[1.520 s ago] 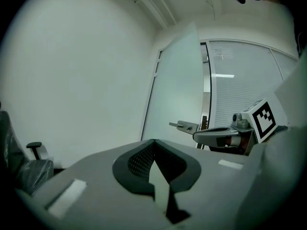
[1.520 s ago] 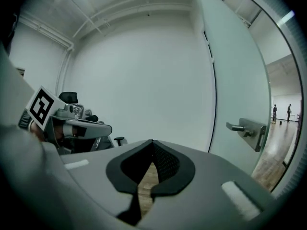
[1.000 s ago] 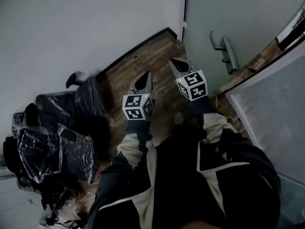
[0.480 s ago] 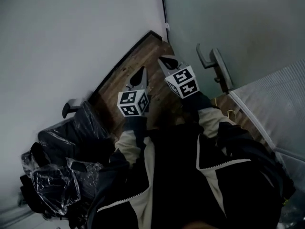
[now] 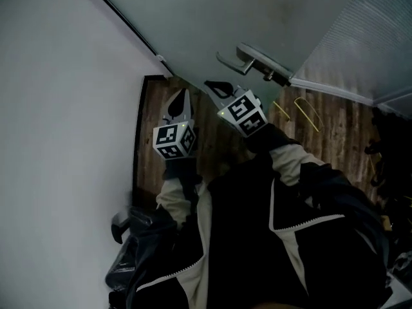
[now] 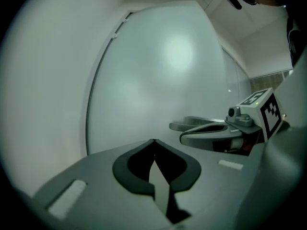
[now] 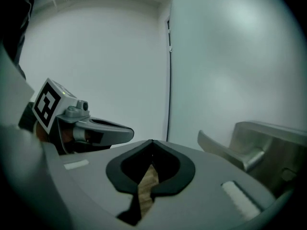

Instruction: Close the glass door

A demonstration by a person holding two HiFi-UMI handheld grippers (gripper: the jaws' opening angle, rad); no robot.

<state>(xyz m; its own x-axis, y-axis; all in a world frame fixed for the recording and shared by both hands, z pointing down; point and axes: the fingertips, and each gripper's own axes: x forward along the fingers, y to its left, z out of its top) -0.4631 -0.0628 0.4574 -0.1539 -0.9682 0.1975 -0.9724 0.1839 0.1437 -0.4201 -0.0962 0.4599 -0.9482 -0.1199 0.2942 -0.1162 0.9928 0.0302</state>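
Note:
The frosted glass door (image 5: pixel 257 11) fills the top of the head view, with its metal lever handle (image 5: pixel 248 60) just beyond my right gripper (image 5: pixel 214 85). In the right gripper view the lever handle (image 7: pixel 230 150) sits to the right of the shut right gripper (image 7: pixel 152 141), close but apart from it. My left gripper (image 5: pixel 181 94) hangs beside it, nearer the wall, tips together and empty. From the left gripper view the left gripper (image 6: pixel 153 141) faces the glass door (image 6: pixel 163 75), with the right gripper (image 6: pixel 201 135) on its right.
A white wall (image 5: pixel 58 95) runs along the left, meeting the door at a dark frame edge (image 5: pixel 138 37). Wooden floor (image 5: pixel 322 134) lies below. A ribbed glass panel (image 5: pixel 367 37) stands at the right. Black plastic-wrapped items (image 5: pixel 132 250) sit at the lower left.
The view has swung toward the door: the handle now sits right beyond the right gripper. Both grippers moved closer to the glass, staying shut. The wrapped items slid out to the lower left.

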